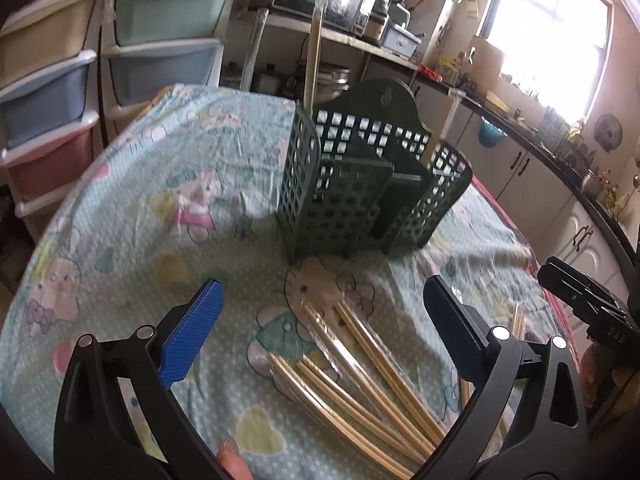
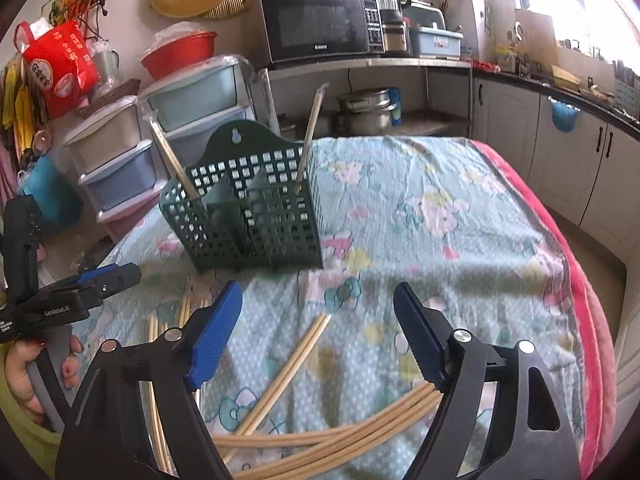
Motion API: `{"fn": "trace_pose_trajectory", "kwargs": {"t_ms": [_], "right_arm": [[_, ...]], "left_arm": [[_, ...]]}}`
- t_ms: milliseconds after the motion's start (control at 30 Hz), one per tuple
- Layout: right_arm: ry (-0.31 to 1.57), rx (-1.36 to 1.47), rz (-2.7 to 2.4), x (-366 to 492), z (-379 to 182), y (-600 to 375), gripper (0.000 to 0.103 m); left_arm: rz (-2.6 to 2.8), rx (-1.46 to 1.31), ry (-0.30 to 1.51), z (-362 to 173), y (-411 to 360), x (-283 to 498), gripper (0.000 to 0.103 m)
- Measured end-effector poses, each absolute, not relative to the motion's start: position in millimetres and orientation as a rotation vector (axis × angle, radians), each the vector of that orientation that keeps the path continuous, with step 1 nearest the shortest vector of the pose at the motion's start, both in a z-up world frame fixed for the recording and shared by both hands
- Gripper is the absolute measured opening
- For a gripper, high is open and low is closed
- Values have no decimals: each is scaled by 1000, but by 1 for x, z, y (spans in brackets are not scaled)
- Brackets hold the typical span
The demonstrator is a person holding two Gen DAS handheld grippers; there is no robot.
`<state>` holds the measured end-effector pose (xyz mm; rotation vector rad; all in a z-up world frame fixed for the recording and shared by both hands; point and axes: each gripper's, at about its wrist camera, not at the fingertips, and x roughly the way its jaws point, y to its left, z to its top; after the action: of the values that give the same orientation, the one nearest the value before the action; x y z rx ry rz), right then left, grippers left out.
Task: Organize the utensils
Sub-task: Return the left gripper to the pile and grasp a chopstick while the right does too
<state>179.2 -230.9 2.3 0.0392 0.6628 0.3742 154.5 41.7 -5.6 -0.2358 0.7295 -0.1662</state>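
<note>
A dark green lattice utensil holder stands upright on the cartoon-print cloth. One wrapped chopstick pair leans in its left compartment and another in its right one. Several loose chopsticks lie on the cloth in front of it, and the left wrist view shows them in clear wrappers. My right gripper hovers open above them, nothing between its blue pads. My left gripper is also open over the pile, short of the holder.
Plastic drawer units stand beyond the table's far left. A shelf with a microwave and pots is behind the holder. White cabinets run along the right. The cloth's red edge marks the table's right side.
</note>
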Motion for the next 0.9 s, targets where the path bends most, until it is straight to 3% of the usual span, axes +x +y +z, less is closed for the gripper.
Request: {"fn": "trace_pose_trajectory", "kwargs": {"t_ms": [233, 567, 700, 900], "right_arm": [[714, 30, 394, 178, -10, -228, 63], [790, 41, 439, 180, -29, -220, 40], [809, 45, 450, 182, -33, -217, 37], [849, 37, 447, 190, -41, -214, 36]], "left_arm": [[-192, -260, 798, -23, 38, 154, 82], [-240, -302, 886, -40, 33, 161, 43], [-245, -329, 922, -47, 34, 167, 36], [-224, -370, 974, -58, 40, 183, 34]]}}
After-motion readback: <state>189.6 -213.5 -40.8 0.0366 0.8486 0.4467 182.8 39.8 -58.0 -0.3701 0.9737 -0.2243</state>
